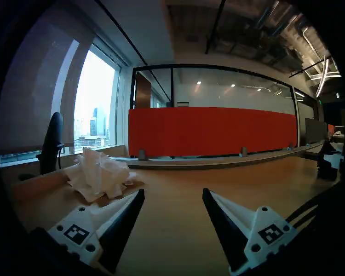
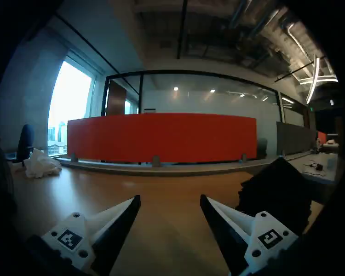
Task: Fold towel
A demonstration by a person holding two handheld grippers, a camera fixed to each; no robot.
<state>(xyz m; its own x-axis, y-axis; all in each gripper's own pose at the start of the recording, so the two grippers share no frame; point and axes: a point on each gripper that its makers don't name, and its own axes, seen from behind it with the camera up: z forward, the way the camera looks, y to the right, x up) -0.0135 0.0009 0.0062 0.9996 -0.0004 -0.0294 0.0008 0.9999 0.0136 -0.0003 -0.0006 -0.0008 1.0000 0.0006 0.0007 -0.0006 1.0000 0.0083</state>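
Here, a crumpled white towel (image 1: 99,177) lies untouched at the left of a wooden table (image 1: 181,230).
The left gripper (image 1: 172,193), fingers spread wide and empty, has the towel just beyond one finger; the right gripper (image 2: 170,198), likewise spread, sees it well off. Coded square markers (image 1: 76,233) sit on the fingers. A dark mass (image 2: 276,193) at right is too dim to identify.

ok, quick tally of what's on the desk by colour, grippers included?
white crumpled towel: 1
black stack, probably folded cloth: 1
grippers: 2, the left gripper and the right gripper, both open and holding nothing
Total: 4
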